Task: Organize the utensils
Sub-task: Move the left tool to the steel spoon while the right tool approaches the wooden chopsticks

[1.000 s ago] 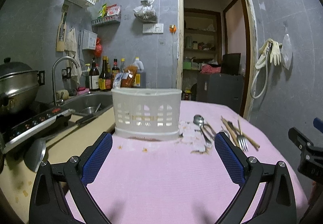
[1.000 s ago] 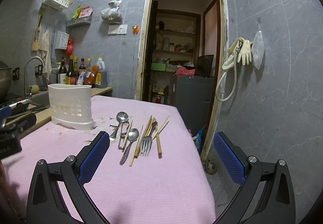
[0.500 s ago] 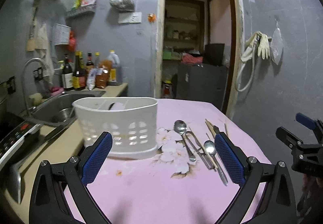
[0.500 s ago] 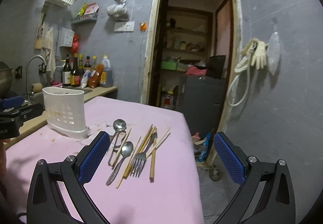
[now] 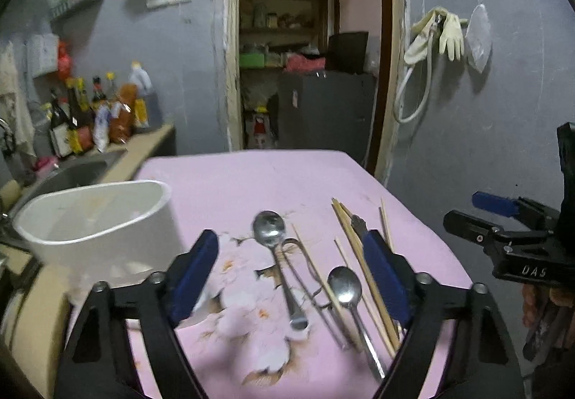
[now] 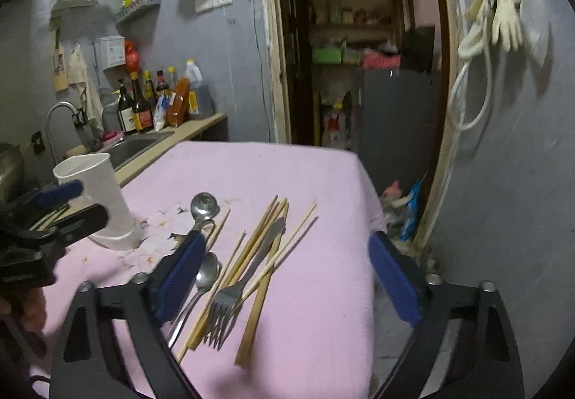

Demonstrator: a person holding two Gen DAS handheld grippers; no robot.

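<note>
Both my views have swung from the white caddy (image 5: 97, 219) onto the spoons (image 5: 278, 255), fork (image 6: 233, 295) and chopsticks (image 6: 251, 255) loose on the pink cloth (image 6: 305, 183), while my left gripper (image 5: 291, 277) and right gripper (image 6: 287, 277) are closing, empty, so pickup is next.

I see grey tiled walls (image 5: 467, 133), an open wood-framed doorway (image 5: 305, 50) at frame centre onto dim storage shelves (image 6: 345, 22), a beige sink counter (image 6: 172, 137) at left, and the pink-clothed worktop (image 5: 251, 180) below.
</note>
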